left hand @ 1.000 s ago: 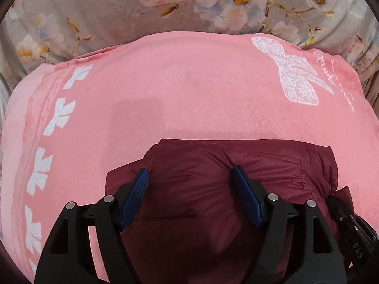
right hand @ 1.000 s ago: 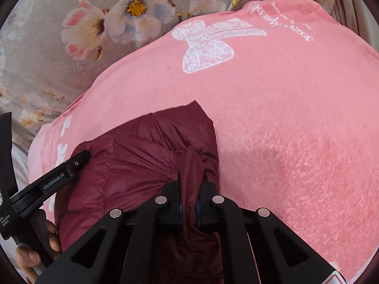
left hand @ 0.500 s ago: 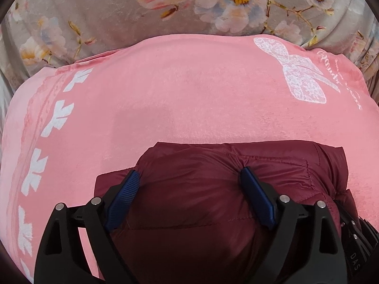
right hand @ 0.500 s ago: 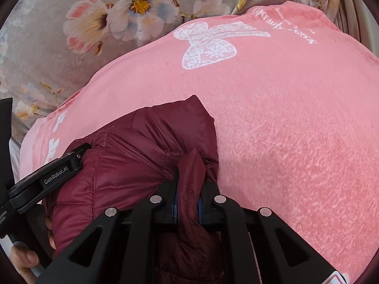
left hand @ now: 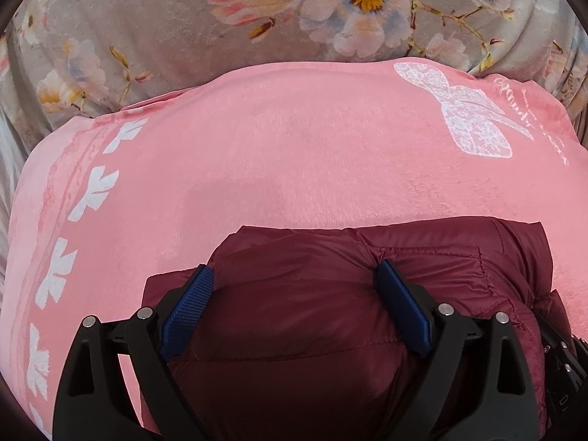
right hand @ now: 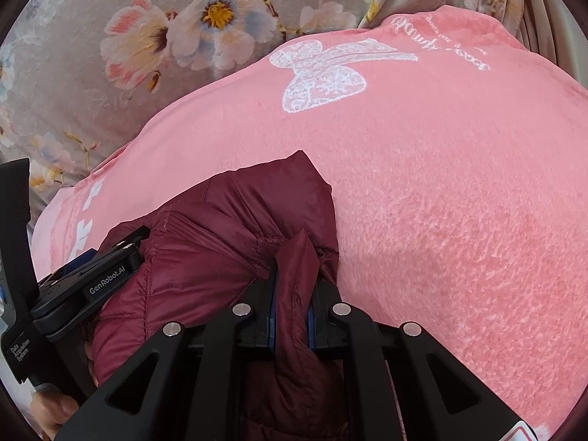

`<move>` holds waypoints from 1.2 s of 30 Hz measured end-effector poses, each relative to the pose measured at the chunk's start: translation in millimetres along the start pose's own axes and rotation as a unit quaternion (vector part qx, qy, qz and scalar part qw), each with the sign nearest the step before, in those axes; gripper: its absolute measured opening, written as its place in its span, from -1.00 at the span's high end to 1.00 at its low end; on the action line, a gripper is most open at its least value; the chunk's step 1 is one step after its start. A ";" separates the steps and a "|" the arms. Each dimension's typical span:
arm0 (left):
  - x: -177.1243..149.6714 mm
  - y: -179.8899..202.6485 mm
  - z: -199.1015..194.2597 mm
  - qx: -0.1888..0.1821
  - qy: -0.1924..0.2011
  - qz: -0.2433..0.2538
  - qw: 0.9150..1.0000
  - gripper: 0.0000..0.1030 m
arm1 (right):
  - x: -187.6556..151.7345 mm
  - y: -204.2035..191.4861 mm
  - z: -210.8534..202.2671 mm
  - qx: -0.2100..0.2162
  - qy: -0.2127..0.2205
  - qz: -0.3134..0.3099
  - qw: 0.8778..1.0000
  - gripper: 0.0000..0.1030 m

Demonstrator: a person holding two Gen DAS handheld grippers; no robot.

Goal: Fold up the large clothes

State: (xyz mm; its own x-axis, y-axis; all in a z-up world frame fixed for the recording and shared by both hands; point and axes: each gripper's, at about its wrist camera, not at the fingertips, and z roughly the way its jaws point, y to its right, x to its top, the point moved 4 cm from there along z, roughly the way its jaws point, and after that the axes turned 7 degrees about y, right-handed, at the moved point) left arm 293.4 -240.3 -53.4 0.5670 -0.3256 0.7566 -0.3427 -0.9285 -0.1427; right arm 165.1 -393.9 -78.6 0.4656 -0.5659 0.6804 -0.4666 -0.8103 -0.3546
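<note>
Right hand-held gripper [right hand: 292, 299] nearest the lens: jaws pinched together on a raised fold of the maroon puffer jacket [right hand: 235, 242], fabric bunched up between the blue pads [right hand: 272, 307]. Left hand-held gripper [left hand: 294, 294] spread wide, its blue ribbed pads [left hand: 189, 303] pressing down into the jacket's padded top on either side of a bulge; nothing clamped between them. In the right wrist view the left hand-held gripper's black body sits at the jacket's left side, lettering "GenRobot.AI" on it, with the person's fingers [right hand: 55, 411] partly seen below. Jacket lies in a compact folded bundle on a pink blanket [left hand: 294, 154], at the blanket's near edge, quilting seams showing. Beyond the jacket, bare pink pile; white leaf motifs [left hand: 93, 193] run along the blanket's left edge, a white lace bow print [left hand: 466, 121] with script lettering sits at the far right corner. Farthest: grey floral bedding [left hand: 183, 25] past the blanket's far edge.
</note>
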 end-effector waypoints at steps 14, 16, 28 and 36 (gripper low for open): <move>1.0 -0.4 -0.6 0.012 0.004 0.001 1.000 -0.78 | -1.1 24.3 -9.8 0.075 0.023 0.093 0.993 0.78; 2.8 -5.2 -8.9 0.006 -0.003 -0.004 1.000 -0.78 | -1.7 23.5 -31.5 0.046 0.039 0.084 0.995 0.56; -48.6 -38.1 -108.7 -0.072 -0.045 -0.019 0.996 -0.78 | -57.6 17.5 -112.2 0.043 -0.012 -0.003 0.999 0.35; -91.0 -49.7 -101.9 -0.058 -0.079 -0.048 0.994 -0.81 | -81.4 20.6 -106.1 0.028 -0.037 -0.013 0.999 0.44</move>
State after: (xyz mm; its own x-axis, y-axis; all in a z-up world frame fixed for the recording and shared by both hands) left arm 182.5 -146.3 -50.1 0.7086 -0.2682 0.6527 -0.3601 -0.9329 0.0076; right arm 37.8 -348.4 -73.3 0.5320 -0.5523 0.6418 -0.4111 -0.8312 -0.3744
